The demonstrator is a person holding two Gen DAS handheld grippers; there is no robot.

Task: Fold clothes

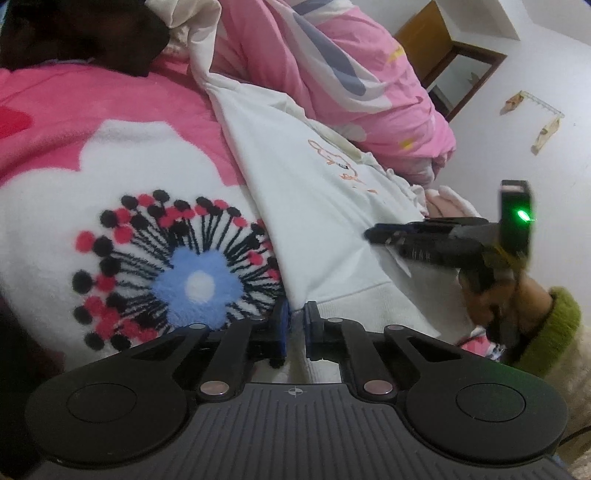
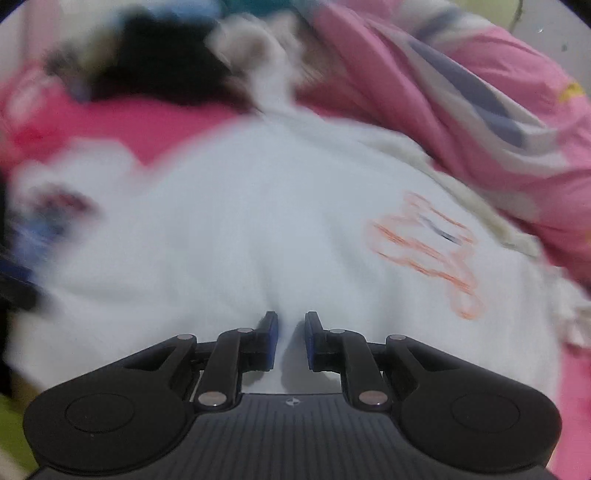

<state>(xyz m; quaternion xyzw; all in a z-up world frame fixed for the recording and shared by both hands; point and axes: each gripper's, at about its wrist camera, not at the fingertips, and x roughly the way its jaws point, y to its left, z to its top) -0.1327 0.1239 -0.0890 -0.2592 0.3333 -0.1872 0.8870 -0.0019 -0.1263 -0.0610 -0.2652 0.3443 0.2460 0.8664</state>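
Note:
A white sweatshirt (image 1: 314, 206) with an orange outline drawing (image 1: 340, 162) lies spread on a pink and white fleece blanket (image 1: 129, 166). My left gripper (image 1: 296, 319) is shut on the sweatshirt's near hem corner, and white cloth shows between its blue pads. Further right, my right gripper (image 1: 371, 235) rests on the sweatshirt, held by a hand (image 1: 495, 299) in a green sleeve. The right wrist view is blurred. There the right gripper (image 2: 291, 328) pinches a raised ridge of the white sweatshirt (image 2: 240, 221), left of the orange drawing (image 2: 428, 251).
A bunched pink duvet (image 1: 351, 74) lies behind the sweatshirt to the right. A dark garment (image 1: 74, 33) lies at the far left on the blanket. A wooden cabinet (image 1: 450, 55) stands by the white wall. The blanket's big flower print (image 1: 192, 284) is left of the hem.

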